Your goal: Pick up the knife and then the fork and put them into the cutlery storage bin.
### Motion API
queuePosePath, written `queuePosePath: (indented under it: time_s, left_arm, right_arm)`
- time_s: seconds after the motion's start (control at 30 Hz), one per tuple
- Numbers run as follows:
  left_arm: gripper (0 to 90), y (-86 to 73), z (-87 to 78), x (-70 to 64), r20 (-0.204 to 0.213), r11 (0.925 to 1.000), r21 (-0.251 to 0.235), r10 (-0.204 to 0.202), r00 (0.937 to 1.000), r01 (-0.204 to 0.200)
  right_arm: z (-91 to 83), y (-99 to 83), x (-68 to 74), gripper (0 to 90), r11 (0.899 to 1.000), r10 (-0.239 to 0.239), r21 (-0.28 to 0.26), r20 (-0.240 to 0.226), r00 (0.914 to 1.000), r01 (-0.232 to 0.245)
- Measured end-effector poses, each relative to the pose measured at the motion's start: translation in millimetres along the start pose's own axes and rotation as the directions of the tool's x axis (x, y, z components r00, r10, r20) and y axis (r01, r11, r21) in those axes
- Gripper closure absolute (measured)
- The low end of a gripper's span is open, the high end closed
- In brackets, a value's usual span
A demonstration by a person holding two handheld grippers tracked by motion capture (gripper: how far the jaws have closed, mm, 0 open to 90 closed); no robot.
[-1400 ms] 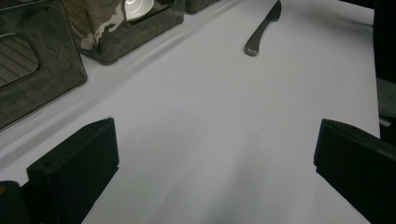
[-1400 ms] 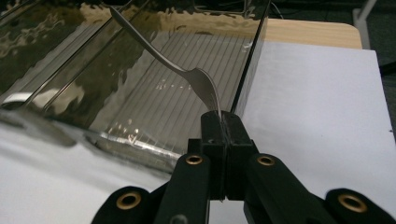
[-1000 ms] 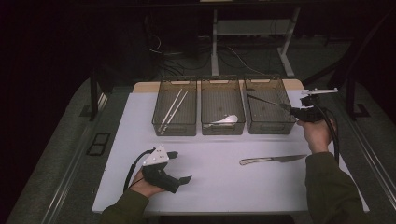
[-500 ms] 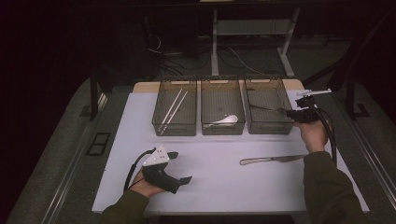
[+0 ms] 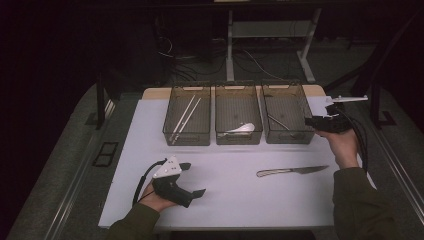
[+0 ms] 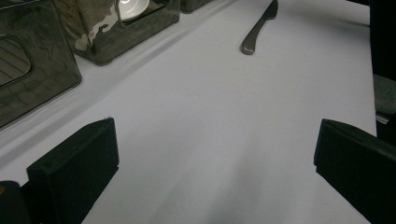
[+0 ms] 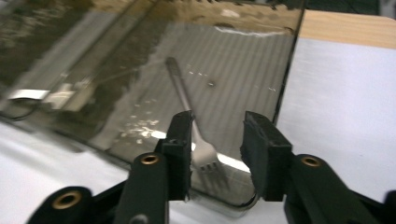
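Three clear bins stand in a row at the back of the white mat. The right bin (image 5: 286,137) (image 7: 250,70) holds a metal fork (image 5: 277,121) (image 7: 183,95) lying flat on its bottom. My right gripper (image 5: 308,122) (image 7: 217,140) hovers over that bin's near right corner, jaws open, nothing between them; the fork's tines lie below its left jaw. A table knife (image 5: 292,171) (image 6: 259,25) lies on the mat in front of the right bin. My left gripper (image 5: 194,178) (image 6: 215,154) rests low on the mat at the front left, jaws wide open and empty.
The left bin (image 5: 187,137) holds a pair of chopsticks (image 5: 185,117). A white spoon (image 5: 240,128) (image 6: 133,5) lies in the middle bin (image 5: 238,138). The mat (image 5: 235,200) ends near the front edge; a bare wooden strip (image 7: 348,28) shows behind the bins.
My right gripper has edged a little to the left, closer over the right bin. The left gripper and the knife have stayed where they were.
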State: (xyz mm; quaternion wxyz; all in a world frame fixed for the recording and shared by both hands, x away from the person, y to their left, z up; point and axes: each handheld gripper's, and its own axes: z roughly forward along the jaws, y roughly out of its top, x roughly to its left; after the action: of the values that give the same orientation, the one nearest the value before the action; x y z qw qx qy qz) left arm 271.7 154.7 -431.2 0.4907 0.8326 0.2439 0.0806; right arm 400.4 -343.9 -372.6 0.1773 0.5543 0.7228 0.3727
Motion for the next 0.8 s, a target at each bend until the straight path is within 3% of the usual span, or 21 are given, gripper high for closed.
queuePosePath:
  time_s: [0.13,0.33,0.53,0.6,0.8]
  left_arm:
    - [0.0,-0.1,0.2,-0.1,-0.002,1.0,0.0,-0.002,1.0,0.002]
    - [0.0,0.3,0.5,-0.8,-0.005,1.0,0.001,0.0,1.0,0.0]
    - [0.0,0.3,-0.1,-0.5,-0.005,1.0,0.001,0.0,1.0,0.0]
    - [0.0,0.4,0.0,-0.7,-0.005,1.0,0.001,0.0,1.0,0.0]
    - [0.0,0.3,0.1,-0.7,-0.005,1.0,0.001,0.0,1.0,0.0]
  right_arm:
    - [-13.6,-4.4,2.1,60.8,0.999,-0.033,-0.027,-0.071,0.9969,0.032]
    - [-30.0,-20.0,7.5,72.7,0.996,-0.092,-0.037,-0.155,0.9837,0.087]
    - [-40.3,-37.1,9.0,88.3,0.987,-0.155,0.002,-0.195,0.9684,0.159]
    - [-41.3,-43.3,6.7,89.5,0.985,-0.164,0.019,-0.204,0.9652,0.172]
    - [-40.0,-61.9,-4.0,89.7,0.981,-0.159,0.083,-0.197,0.9674,0.178]
